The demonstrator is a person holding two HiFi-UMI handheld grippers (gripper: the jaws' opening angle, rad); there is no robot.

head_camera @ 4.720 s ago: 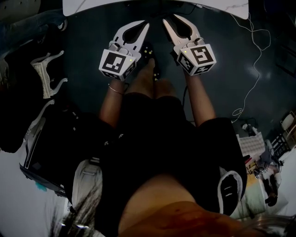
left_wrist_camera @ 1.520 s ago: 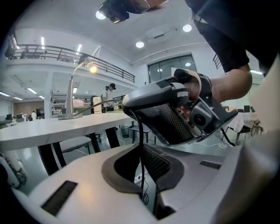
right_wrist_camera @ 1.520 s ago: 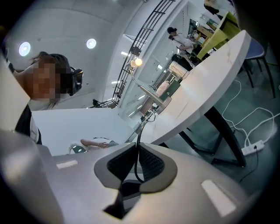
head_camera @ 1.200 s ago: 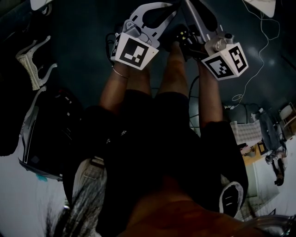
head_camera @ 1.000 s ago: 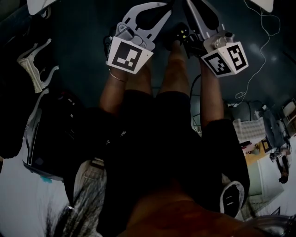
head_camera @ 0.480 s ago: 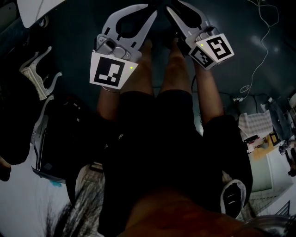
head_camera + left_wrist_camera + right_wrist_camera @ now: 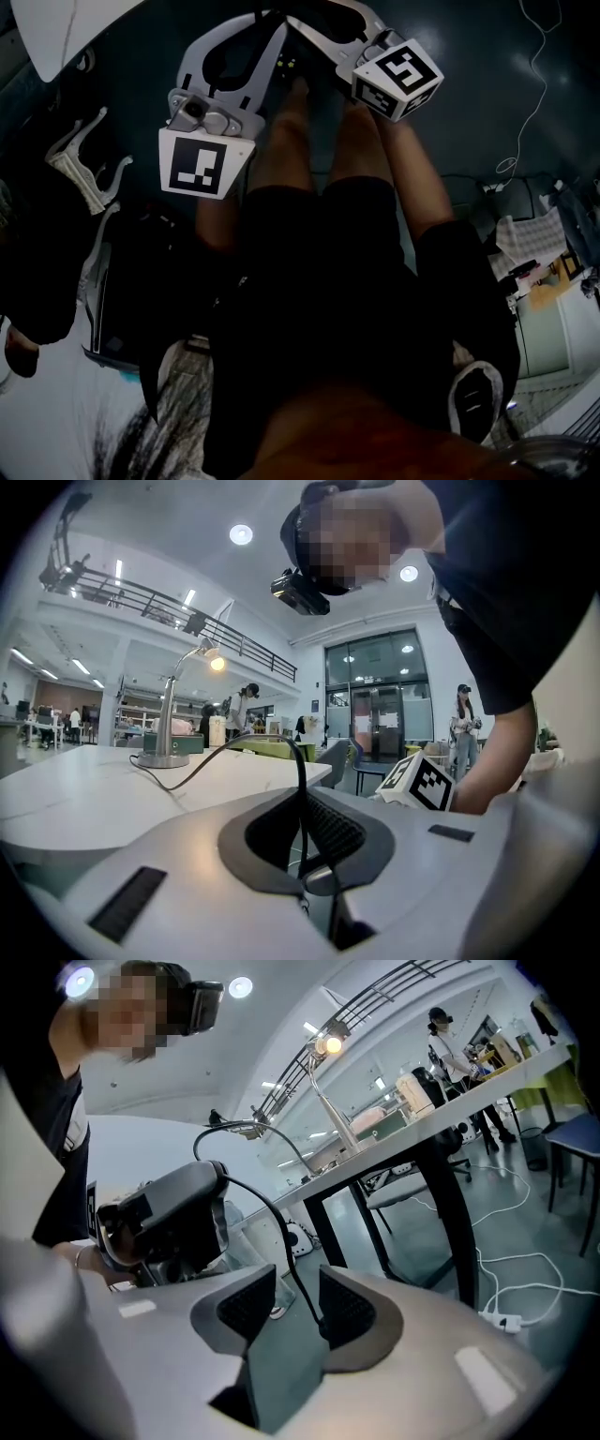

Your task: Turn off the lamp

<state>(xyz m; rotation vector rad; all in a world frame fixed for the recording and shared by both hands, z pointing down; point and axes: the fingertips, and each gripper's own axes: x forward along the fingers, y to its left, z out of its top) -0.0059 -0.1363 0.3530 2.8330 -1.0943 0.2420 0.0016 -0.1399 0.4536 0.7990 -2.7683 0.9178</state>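
The lamp (image 7: pixel 169 714) stands on the white table (image 7: pixel 75 780) with its bulb lit; the right gripper view also shows the lamp (image 7: pixel 323 1091) glowing. Its black cord (image 7: pixel 234 745) runs off the table into my left gripper (image 7: pixel 302 797), whose pads are shut on it. From there the cord (image 7: pixel 272 1213) arcs over and drops between the pads of my right gripper (image 7: pixel 295 1279). Those jaws have just been opening, and a gap now shows beside the cord. From the head view, the left gripper (image 7: pixel 274 28) and right gripper (image 7: pixel 295 23) meet tip to tip above the person's knees.
The person's legs (image 7: pixel 309 187) are directly below both grippers. Dark bags (image 7: pixel 56 262) lie on the floor at the left. A thin white cable (image 7: pixel 534 84) and a power strip (image 7: pixel 502 1321) lie on the floor to the right. Other people and chairs stand far behind the table.
The left gripper has risen toward the head camera, its marker cube now larger and further left. The right gripper has swung toward the frame's top, pointing more to the left.
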